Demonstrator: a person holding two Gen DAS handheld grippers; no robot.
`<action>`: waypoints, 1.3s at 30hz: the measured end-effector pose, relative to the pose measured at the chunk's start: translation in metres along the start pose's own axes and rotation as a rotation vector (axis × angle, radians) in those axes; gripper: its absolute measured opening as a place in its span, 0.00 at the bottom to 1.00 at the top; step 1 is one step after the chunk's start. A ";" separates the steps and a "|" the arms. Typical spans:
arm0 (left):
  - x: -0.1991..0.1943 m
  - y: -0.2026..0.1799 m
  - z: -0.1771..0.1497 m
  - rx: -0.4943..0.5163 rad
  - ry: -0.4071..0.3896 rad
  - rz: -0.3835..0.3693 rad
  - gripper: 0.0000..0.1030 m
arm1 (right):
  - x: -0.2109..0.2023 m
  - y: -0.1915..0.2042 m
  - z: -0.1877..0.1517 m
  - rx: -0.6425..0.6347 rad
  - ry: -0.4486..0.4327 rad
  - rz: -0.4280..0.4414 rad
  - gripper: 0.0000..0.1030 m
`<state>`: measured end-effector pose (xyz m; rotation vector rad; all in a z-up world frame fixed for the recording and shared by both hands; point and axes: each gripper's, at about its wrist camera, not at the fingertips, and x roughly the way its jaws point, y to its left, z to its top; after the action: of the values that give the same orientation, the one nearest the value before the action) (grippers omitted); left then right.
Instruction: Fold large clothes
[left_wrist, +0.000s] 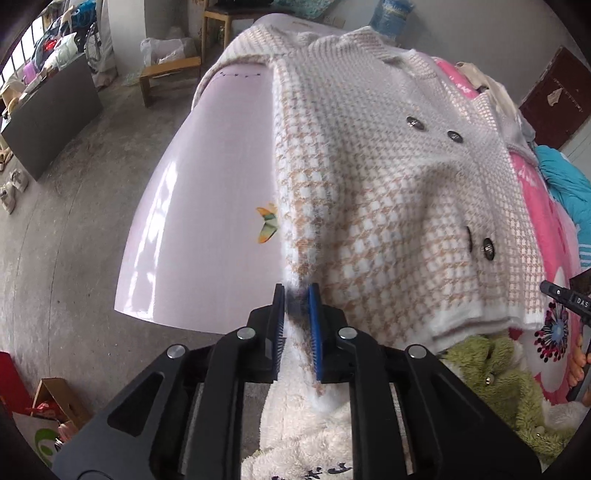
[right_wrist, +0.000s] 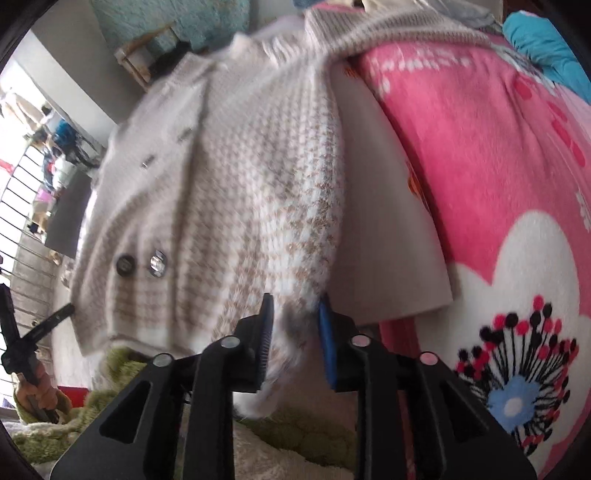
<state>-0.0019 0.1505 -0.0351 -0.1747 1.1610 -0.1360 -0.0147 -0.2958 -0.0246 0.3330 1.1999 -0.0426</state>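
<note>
A large white and beige houndstooth knit coat (left_wrist: 369, 177) with dark buttons lies spread over a glossy pale pink board (left_wrist: 207, 206). My left gripper (left_wrist: 297, 295) is shut on the coat's lower left hem corner. In the right wrist view the coat (right_wrist: 221, 192) is blurred, and my right gripper (right_wrist: 295, 310) is shut on its lower right hem corner, beside the board's edge (right_wrist: 388, 240). The tip of the right gripper also shows at the right edge of the left wrist view (left_wrist: 565, 299).
A pink flowered blanket (right_wrist: 498, 166) covers the bed to the right, with a teal cloth (right_wrist: 546, 40) behind. A green fuzzy garment (left_wrist: 506, 384) and white fleece (left_wrist: 295, 435) lie below the hem. A concrete floor (left_wrist: 74, 221), a wooden stool (left_wrist: 166, 77) and a cardboard box (left_wrist: 59, 402) are at left.
</note>
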 end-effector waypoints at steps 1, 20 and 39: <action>0.000 0.003 0.002 -0.005 -0.001 0.003 0.26 | -0.006 -0.002 0.001 -0.002 -0.021 -0.009 0.37; -0.010 0.067 0.162 -0.199 -0.292 0.008 0.71 | 0.040 0.216 0.172 -0.496 -0.204 0.145 0.68; 0.178 0.215 0.208 -1.098 0.079 -0.681 0.76 | 0.135 0.265 0.179 -0.603 -0.128 0.082 0.68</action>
<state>0.2627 0.3400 -0.1586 -1.5462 1.1074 -0.0883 0.2525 -0.0743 -0.0301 -0.1494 1.0162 0.3589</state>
